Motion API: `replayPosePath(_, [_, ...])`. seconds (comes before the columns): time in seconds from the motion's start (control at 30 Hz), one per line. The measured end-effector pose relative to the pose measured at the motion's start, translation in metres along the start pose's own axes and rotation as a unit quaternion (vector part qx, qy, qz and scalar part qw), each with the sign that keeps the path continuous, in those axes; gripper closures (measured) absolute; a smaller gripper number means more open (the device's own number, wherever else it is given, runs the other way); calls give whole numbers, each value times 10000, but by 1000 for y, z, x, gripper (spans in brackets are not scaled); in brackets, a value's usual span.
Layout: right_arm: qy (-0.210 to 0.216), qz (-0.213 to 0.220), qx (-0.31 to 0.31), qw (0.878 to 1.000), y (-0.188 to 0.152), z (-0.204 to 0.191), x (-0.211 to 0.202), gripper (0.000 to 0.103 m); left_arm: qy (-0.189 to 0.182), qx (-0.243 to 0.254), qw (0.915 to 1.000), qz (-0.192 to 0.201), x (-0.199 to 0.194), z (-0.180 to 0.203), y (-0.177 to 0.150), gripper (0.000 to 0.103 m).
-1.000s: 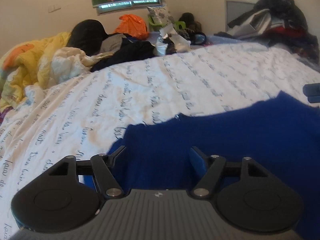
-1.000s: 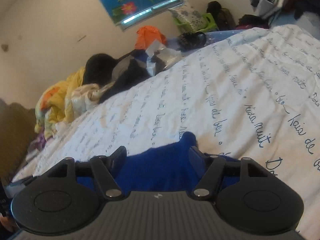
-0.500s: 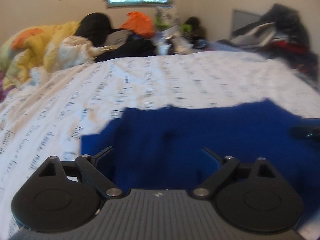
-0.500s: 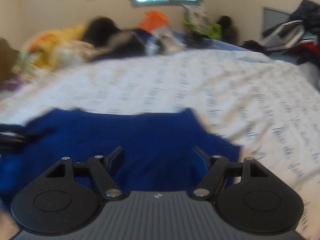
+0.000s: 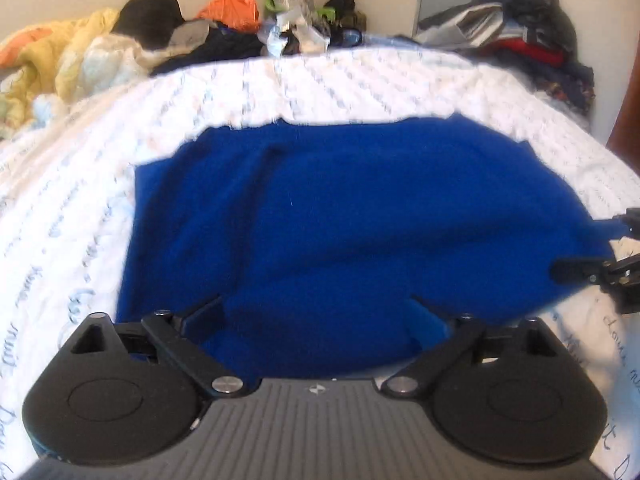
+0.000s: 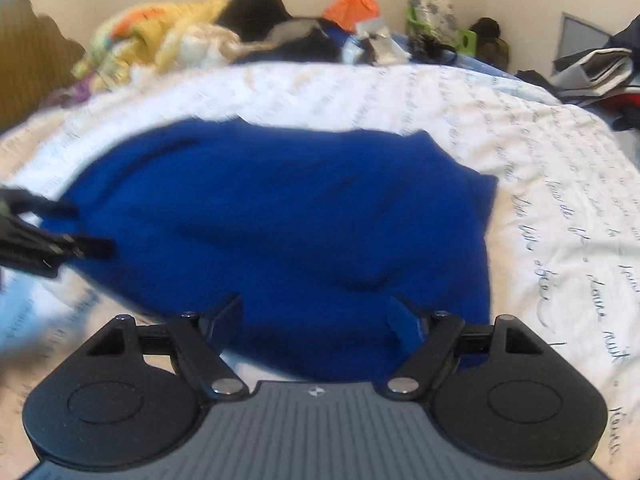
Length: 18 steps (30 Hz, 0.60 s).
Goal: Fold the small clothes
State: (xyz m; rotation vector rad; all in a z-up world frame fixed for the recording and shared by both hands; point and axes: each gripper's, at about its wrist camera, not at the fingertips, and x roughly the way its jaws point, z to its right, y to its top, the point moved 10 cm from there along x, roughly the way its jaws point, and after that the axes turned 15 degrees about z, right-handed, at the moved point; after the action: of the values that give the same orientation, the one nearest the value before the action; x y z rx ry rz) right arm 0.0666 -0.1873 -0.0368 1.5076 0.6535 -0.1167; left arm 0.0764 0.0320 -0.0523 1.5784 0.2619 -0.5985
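Observation:
A small dark blue garment (image 5: 344, 216) lies spread on the white bedsheet (image 5: 72, 208) printed with script. My left gripper (image 5: 320, 316) is open, its jaws wide apart above the garment's near edge, nothing between them. My right gripper (image 6: 316, 316) is also open above the near edge of the garment, which also shows in the right wrist view (image 6: 280, 220). Each gripper shows in the other's view: the right one at the garment's right edge (image 5: 596, 252), the left one at its left edge (image 6: 52, 232).
A yellow and orange blanket (image 5: 60, 56) is heaped at the bed's far left. Dark clothes, an orange bag (image 5: 228, 4) and clutter lie along the far wall. A clothes pile (image 5: 520, 32) sits at the far right. A wooden headboard (image 6: 32, 64) stands left.
Both grippers have pulled back and risen, so the whole garment now shows flat on the bed. Their jaws stand wider apart than a second ago.

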Motion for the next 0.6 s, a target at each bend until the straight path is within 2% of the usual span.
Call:
replayPosePath(0.07, [23, -222, 51, 9997, -10, -1, 10, 20, 183, 118, 9997, 56, 1, 2, -5, 0])
replayPosePath(0.13, [-26, -134, -352, 9993, -18, -1, 13, 15, 180, -5, 9998, -27, -2, 2, -6, 0])
replayPosePath(0.27, [-27, -501, -144, 9986, -12, 5, 9, 14, 205, -12, 9998, -13, -7, -1, -9, 0])
replayPosePath(0.43, [-326, -63, 17, 9994, 19, 10, 22, 11, 271, -40, 9996, 24, -5, 1, -10, 0])
replayPosePath(0.5, [-430, -171, -63, 9989, 14, 13, 39, 9, 259, -30, 9996, 51, -5, 1, -10, 0])
replayPosePath(0.53, [-490, -366, -128, 9980, 6, 15, 47, 3, 247, -24, 9997, 78, -7, 2, -11, 0])
replayPosePath(0.6, [-441, -22, -322, 9985, -3, 12, 48, 0, 226, -10, 9996, 158, -8, 2, -12, 0])
